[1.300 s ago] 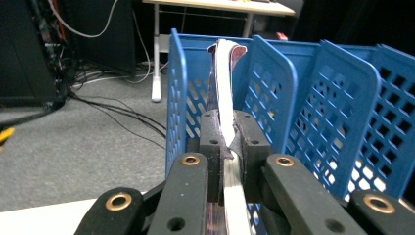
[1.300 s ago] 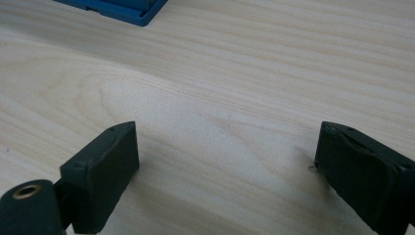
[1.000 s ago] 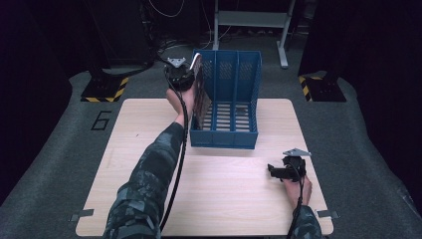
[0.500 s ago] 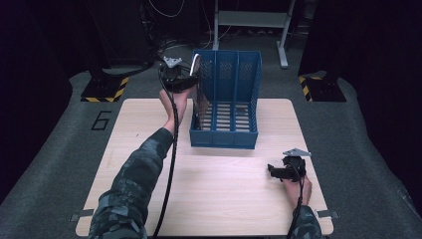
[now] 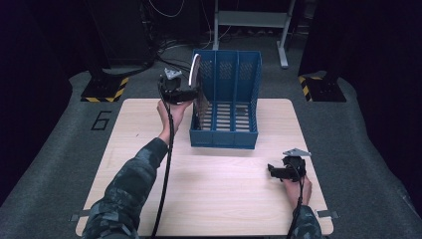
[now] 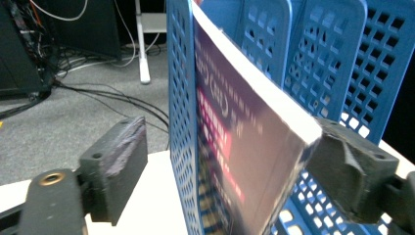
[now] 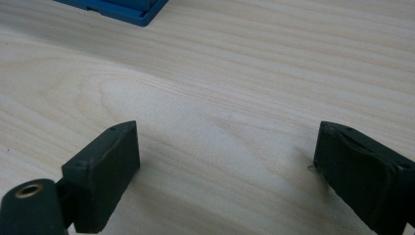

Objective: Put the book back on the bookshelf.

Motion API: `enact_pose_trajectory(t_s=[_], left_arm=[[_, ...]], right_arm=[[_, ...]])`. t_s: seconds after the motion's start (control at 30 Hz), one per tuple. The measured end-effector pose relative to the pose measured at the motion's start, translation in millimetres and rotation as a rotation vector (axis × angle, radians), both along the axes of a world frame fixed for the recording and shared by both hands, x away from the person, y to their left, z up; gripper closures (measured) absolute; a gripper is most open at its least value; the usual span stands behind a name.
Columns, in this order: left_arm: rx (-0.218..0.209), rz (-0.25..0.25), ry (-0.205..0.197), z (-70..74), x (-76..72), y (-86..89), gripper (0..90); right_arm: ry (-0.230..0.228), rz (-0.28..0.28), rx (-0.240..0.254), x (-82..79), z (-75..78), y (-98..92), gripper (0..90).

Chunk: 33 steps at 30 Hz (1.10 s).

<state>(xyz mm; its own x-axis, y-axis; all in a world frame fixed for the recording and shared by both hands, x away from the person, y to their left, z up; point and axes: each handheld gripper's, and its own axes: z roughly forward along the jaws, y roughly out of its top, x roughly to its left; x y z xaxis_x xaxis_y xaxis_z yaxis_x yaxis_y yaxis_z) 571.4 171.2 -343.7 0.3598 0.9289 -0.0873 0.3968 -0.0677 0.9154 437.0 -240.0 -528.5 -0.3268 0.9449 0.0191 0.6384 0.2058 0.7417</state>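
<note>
Item: a book (image 5: pixel 196 79), thin, with a dark purple cover and a pale page edge, is seen standing tilted in the leftmost compartment of a blue file rack (image 5: pixel 226 102), upper centre of the high view. In the left gripper view the book (image 6: pixel 244 147) is shown leaning just inside the rack's perforated left wall (image 6: pixel 181 127), its printed cover blurred and unreadable. The left hand-held gripper (image 5: pixel 185 90) is held at the rack's upper left corner, by a hand (image 5: pixel 169 110) whose camouflage-patterned sleeve enters from the bottom left of the high view. Its jaws have just been opening and are now spread: the book and the rack wall stand between them, one pad (image 6: pixel 120 159) well apart from the wall at the left of the left gripper view, the other pad (image 6: pixel 350 169) close against the book's far edge at the right, though contact there cannot be told. The right hand-held gripper (image 5: pixel 284 170) is rested low on the light wooden surface (image 5: pixel 224 199), lower right of the high view, well apart from the rack. Its jaws are spread wide over bare wood in the right gripper view (image 7: pixel 222 166), with nothing between them; a corner of the rack's base (image 7: pixel 125 10) is seen at the top left of that view. A black cable is trailed from each hand-held gripper toward the bottom edge.
</note>
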Motion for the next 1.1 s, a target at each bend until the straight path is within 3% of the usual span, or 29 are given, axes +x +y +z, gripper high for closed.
enact_pose_trajectory(t_s=[0.27, 0.57, 0.67, 0.77, 0.8, 0.87, 0.97, 1.1], left_arm=[[-0.002, -0.031, 0.084, -35.3, -1.8, -4.3, 15.6], [0.008, -0.056, 0.112, -64.2, -1.8, -18.0, 22.9], [0.019, -0.052, 0.120, -70.9, -1.3, -20.9, 28.6], [0.009, -0.059, 0.139, -78.3, 0.3, -21.0, 32.5], [-0.014, -0.052, 0.139, -81.1, 0.3, -21.7, 34.2], [-0.010, -0.073, 0.151, -84.9, 0.8, -20.9, 40.7], [-0.027, -0.071, 0.165, -89.2, 0.6, -22.5, 49.9], [-0.011, -0.047, 0.193, -92.4, 0.2, -25.6, 63.7]], right_arm=[[-0.001, -0.002, 0.001, 0.0, 0.0, 0.1, 9.5], [0.000, 0.004, 0.004, -0.2, 0.2, -0.3, 9.5], [0.000, 0.004, -0.001, -0.1, 0.1, -0.5, 9.5], [0.000, 0.005, -0.001, -0.2, 0.1, -0.5, 9.5], [0.000, 0.004, 0.004, -0.2, 0.2, -0.3, 9.5], [0.000, 0.005, -0.001, -0.1, 0.1, -0.5, 9.6], [-0.002, 0.009, -0.003, 0.0, 0.1, -0.8, 9.7], [0.004, 0.012, -0.004, -0.1, 0.5, -0.9, 10.0]])
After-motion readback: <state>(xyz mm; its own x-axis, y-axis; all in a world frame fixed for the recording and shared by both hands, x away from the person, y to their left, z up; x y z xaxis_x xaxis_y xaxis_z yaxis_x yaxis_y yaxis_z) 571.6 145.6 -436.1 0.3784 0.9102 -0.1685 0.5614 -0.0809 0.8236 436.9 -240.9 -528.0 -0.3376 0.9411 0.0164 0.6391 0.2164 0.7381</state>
